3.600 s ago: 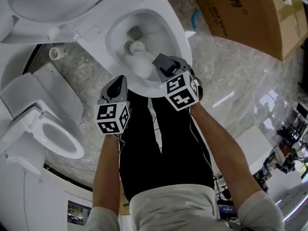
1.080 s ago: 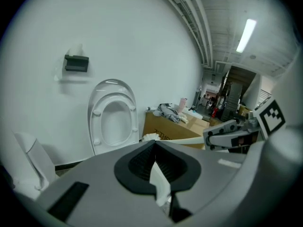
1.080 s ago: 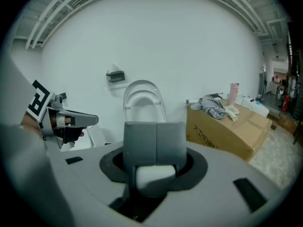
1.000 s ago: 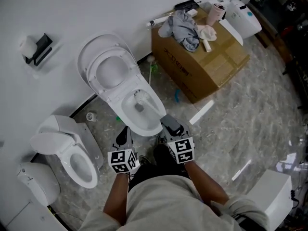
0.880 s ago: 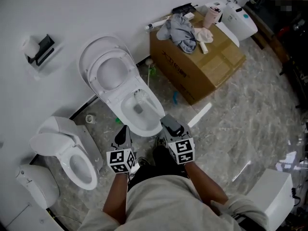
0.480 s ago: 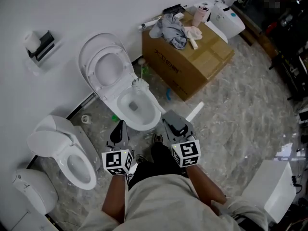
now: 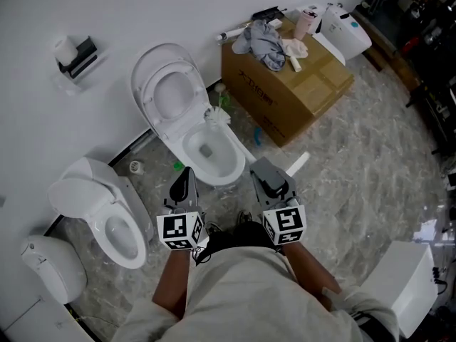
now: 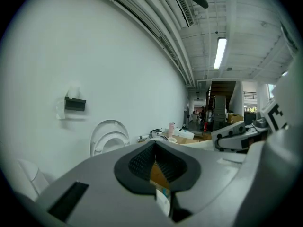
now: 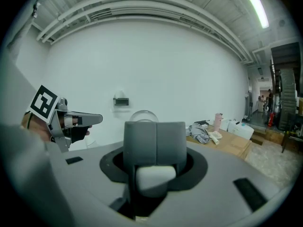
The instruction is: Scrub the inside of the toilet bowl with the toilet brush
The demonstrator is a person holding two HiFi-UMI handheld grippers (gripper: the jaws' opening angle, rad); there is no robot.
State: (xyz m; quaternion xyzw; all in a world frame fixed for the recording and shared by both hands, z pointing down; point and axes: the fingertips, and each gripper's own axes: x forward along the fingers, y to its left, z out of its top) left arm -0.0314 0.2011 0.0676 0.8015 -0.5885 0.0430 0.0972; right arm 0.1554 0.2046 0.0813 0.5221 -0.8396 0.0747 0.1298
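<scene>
Your right gripper has its jaws pinching the white toilet brush by its handle, bristle head at the white toilet bowl's far rim. Your left gripper has its jaws pressed together, empty.

The toilet bowl, white and oval, is being seen from above, standing on the grey marbled floor against the white wall. Its seat and lid are being held upright, leaning back at the wall, so the bowl is lying open, and a dark outlet is showing at its bottom. The toilet brush is being carried with its white bristle head over the far right rim of the bowl, beside the hinge. Its white handle is being gripped between the closed jaws of the right claw. The shaft in between is not being made out.
</scene>
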